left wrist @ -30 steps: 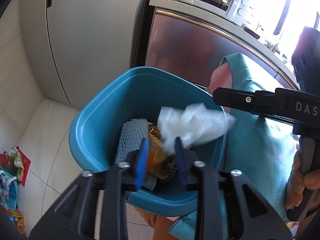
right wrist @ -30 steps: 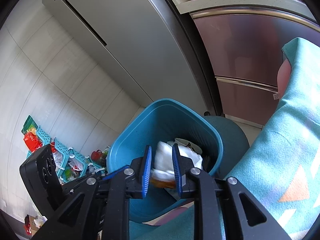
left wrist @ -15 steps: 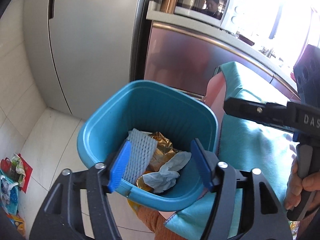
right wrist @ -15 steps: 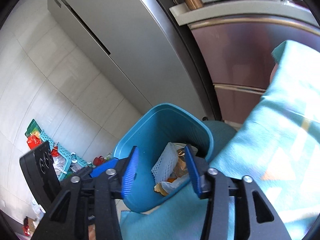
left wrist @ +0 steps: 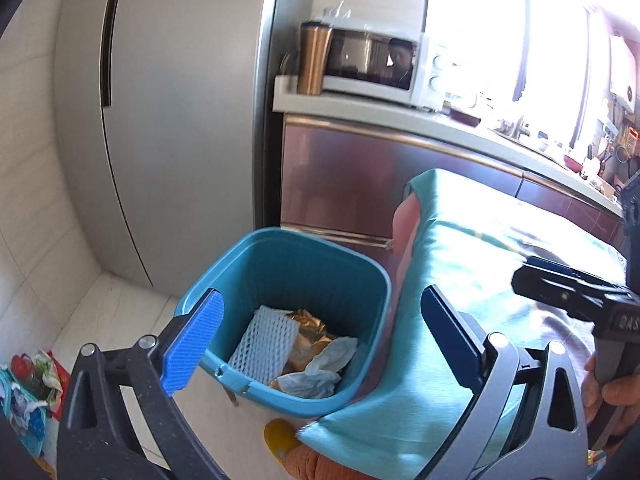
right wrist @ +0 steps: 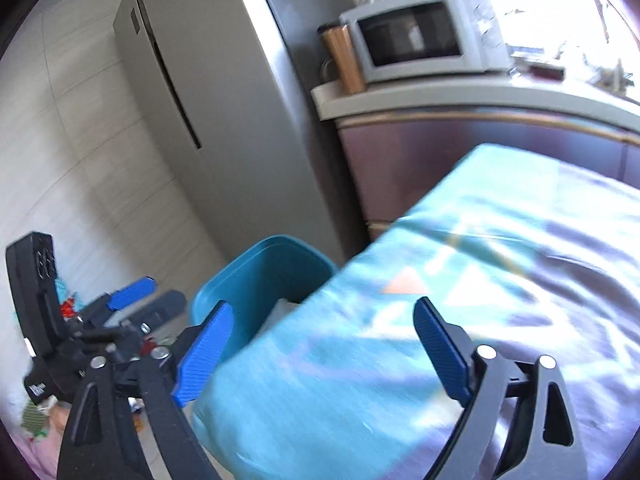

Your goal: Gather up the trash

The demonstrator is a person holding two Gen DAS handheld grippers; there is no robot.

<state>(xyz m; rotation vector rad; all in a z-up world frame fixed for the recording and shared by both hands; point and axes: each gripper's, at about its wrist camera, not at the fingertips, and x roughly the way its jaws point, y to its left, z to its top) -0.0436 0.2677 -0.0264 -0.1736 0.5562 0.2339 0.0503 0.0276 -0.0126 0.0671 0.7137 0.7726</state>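
A blue trash bin [left wrist: 288, 264] stands on the floor against the table's edge. Inside lie a white foam net [left wrist: 266, 340], a gold wrapper [left wrist: 312, 320] and a crumpled white tissue [left wrist: 320, 372]. My left gripper [left wrist: 322, 298] hovers above the bin, its jaws opening wide with nothing between them. My right gripper [right wrist: 322, 306] hangs over the teal tablecloth [right wrist: 440, 280], its jaws likewise opening and empty. In the right wrist view the bin [right wrist: 256, 280] is half hidden behind the cloth, and the left gripper [right wrist: 148, 296] shows left of it.
A grey fridge [left wrist: 180, 120] rises behind the bin, beside brown cabinets [left wrist: 340, 184] carrying a microwave [left wrist: 372, 64] and a copper tumbler [left wrist: 314, 60]. Baskets of clutter [left wrist: 24, 380] sit on the floor at far left. A yellow slipper [left wrist: 280, 436] lies under the table edge.
Both grippers went from shut on white trash over the bin to wide open; the trash now lies in the bin. Both drew back and up, the right one swinging over the tablecloth.
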